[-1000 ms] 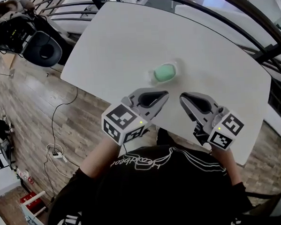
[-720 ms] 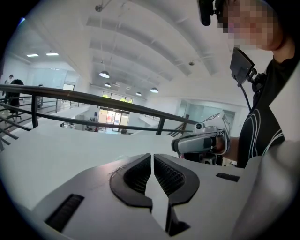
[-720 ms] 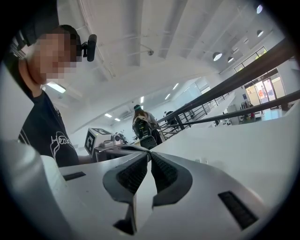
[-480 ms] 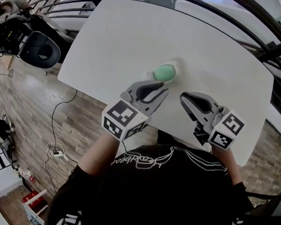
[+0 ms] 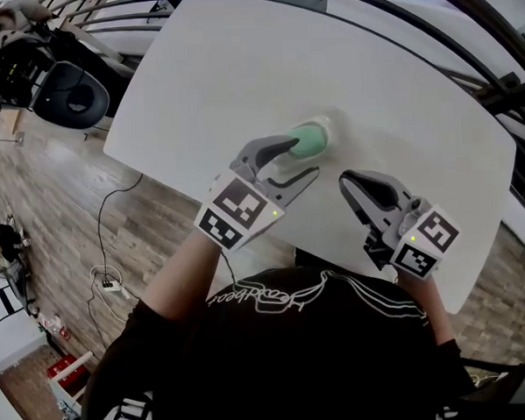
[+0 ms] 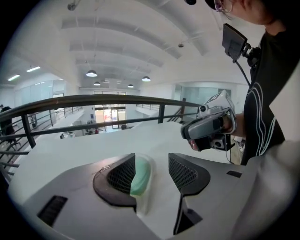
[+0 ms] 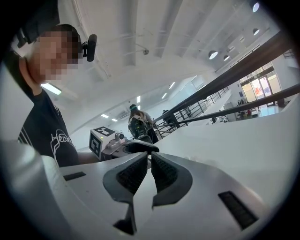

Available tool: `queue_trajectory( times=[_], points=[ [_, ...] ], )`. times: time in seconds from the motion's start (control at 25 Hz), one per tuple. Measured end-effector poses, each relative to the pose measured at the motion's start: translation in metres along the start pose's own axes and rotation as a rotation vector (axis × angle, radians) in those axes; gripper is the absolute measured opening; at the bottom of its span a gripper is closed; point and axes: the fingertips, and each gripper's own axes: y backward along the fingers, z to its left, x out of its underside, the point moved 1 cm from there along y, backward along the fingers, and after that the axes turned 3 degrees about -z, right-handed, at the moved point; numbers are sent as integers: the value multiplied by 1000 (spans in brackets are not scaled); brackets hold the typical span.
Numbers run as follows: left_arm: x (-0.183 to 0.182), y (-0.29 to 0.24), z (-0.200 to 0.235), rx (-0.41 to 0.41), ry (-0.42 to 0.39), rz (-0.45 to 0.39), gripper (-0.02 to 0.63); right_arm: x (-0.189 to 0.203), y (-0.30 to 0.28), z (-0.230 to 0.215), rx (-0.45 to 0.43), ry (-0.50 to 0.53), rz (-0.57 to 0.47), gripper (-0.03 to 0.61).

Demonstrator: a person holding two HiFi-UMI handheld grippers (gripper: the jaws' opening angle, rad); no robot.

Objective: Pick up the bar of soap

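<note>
The green soap [image 5: 311, 139] lies flat in its pale dish [image 5: 330, 121] on the white table [image 5: 397, 92], its long side seemingly across my view. My left gripper [image 5: 304, 156] is opening around it, not gripping. The soap sits off-centre, so closing could shove it sideways. My right gripper [image 5: 349, 181] waits, jaws together, empty.

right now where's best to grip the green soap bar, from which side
Pinch the rounded pale green soap bar across its sides, coming low from the near side; it lies flat on the white table. The left hand-held gripper's opening jaws flank it.
</note>
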Motion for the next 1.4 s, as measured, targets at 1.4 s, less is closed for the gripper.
queue_trajectory(
  times=[1.4],
  points=[
    [56, -52, 30, 154, -161, 328, 265, 15, -2, -40, 36, -86, 18, 31]
  ],
)
